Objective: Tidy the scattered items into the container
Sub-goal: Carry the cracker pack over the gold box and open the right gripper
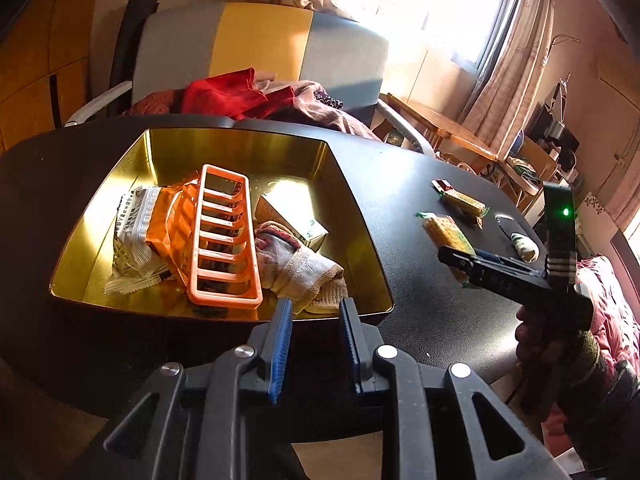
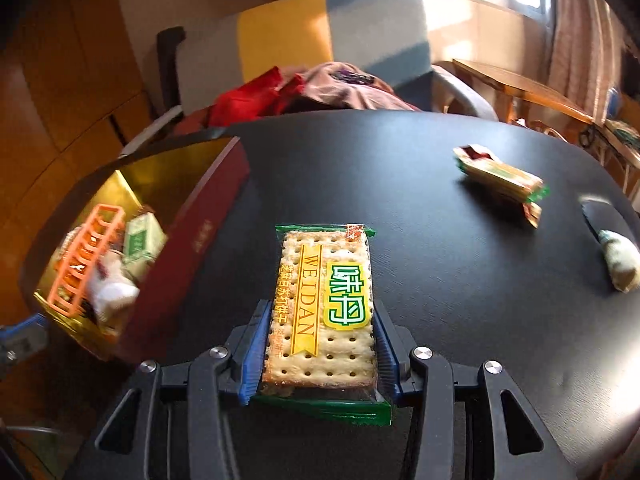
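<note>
The cracker packet (image 2: 326, 312) sits between the fingers of the right gripper (image 2: 320, 344), pinched across its width with the blue pads pressing on both long edges; it hangs above the black desk (image 2: 400, 168), to the right of the container (image 2: 192, 236). It looks light and flat, stiff only as far as the crackers inside allow, so a hard squeeze would likely crack them, and the glossy wrapper is probably slippery. The present hold across the narrow sides near the packet's lower half seems the sensible one (the crimped green ends would just crumple).

The container, a tin with a gold lining and dark red outer wall, lies to the left and already holds an orange plastic rack (image 1: 226, 236), a white-and-orange snack bag (image 1: 140, 228), a small green-printed box (image 1: 292, 220) and a crumpled cloth (image 1: 304, 268). Free floor remains mostly toward its far side.

The left gripper (image 1: 314, 320) hovers at the tin's near rim, its fingers narrowly apart with nothing between them.

Still out on the desk are a second wrapped snack (image 2: 504, 180) and a small pale rolled bundle (image 2: 618, 264), well to the right. The path to the tin looks clear except for its raised wall, which the packet must pass over, and the rack standing in the middle.
</note>
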Demonstrator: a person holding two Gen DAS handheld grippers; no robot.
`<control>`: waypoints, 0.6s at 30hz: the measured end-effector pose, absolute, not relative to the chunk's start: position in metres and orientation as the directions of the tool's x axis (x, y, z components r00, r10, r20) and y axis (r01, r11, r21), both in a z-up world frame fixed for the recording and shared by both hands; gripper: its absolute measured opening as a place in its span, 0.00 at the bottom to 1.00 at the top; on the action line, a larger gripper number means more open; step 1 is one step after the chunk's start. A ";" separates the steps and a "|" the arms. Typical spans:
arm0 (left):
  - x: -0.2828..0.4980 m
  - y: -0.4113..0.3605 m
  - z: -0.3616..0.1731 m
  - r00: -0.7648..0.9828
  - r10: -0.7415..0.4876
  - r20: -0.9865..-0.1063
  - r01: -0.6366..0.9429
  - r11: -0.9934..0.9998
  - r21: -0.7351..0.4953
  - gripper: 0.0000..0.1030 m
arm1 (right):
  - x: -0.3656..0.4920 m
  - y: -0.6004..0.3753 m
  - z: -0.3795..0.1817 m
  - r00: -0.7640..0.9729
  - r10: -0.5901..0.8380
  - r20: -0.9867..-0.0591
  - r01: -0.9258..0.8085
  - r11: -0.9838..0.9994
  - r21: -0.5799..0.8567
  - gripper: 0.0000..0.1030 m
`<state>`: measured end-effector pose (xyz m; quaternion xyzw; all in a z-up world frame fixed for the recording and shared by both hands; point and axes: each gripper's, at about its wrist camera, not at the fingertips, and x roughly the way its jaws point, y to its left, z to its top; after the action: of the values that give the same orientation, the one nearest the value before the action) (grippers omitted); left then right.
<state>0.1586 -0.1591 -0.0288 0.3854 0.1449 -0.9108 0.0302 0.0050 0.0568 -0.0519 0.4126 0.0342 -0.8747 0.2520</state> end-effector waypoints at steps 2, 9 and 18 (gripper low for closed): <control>0.159 -0.159 -0.028 -0.703 0.059 -0.708 0.164 -0.956 -0.242 0.23 | 0.007 0.043 -0.043 -0.527 -0.443 -0.726 0.498 -0.852 0.158 0.47; 0.162 -0.159 -0.024 -0.713 0.063 -0.698 0.152 -0.958 -0.242 0.23 | 0.017 -0.014 -0.014 -0.481 -0.555 -0.678 0.615 -0.765 0.190 0.47; 0.167 -0.168 -0.025 -0.719 0.060 -0.692 0.164 -0.953 -0.253 0.23 | 0.017 -0.088 -0.018 -0.379 -0.611 -0.695 0.728 -0.661 0.184 0.47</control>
<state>0.1670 -0.1679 -0.0246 0.3736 0.1499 -0.9150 0.0284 0.0169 -0.0879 -0.0178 0.3830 0.0763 -0.8269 0.4048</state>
